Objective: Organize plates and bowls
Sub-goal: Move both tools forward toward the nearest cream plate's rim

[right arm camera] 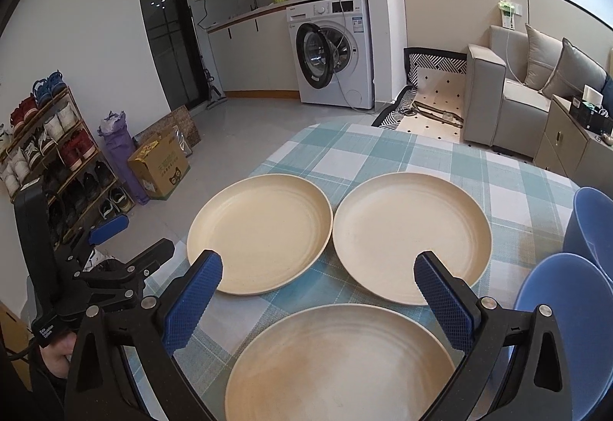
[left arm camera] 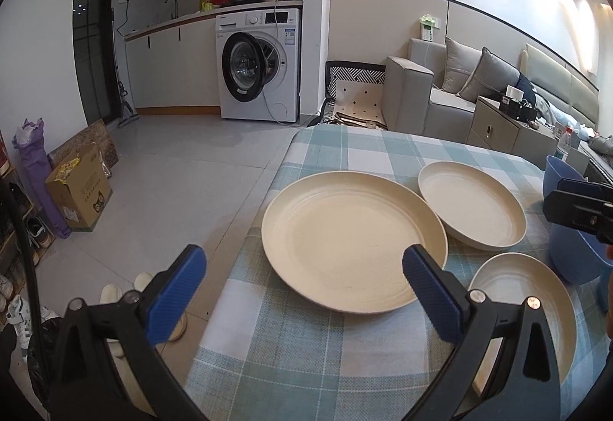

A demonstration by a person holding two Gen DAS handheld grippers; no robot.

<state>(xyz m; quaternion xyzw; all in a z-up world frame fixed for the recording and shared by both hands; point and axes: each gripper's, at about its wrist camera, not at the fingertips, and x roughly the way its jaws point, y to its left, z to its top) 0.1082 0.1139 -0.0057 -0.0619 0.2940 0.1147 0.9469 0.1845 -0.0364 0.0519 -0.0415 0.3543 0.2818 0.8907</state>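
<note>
Nearest you: near plate (right arm camera: 337, 363) under right gripper (right arm camera: 318, 298), between wide-open, empty jaws. Counter (right arm camera: 367, 153) carries three cream plates, none stacked: left plate (right arm camera: 258, 233), far plate (right arm camera: 410, 241) just beside it. Two blue bowls (right arm camera: 559, 310) at right edge. Left gripper (left arm camera: 302, 290) also gaping, empty, over left plate's near rim. Step, likely: first pick. Next: drop jaws onto a rim, pinch, stack.

Blue bowls (right arm camera: 555, 325) cut off at right edge; nearest plate (right arm camera: 337, 363) cropped below.
</note>
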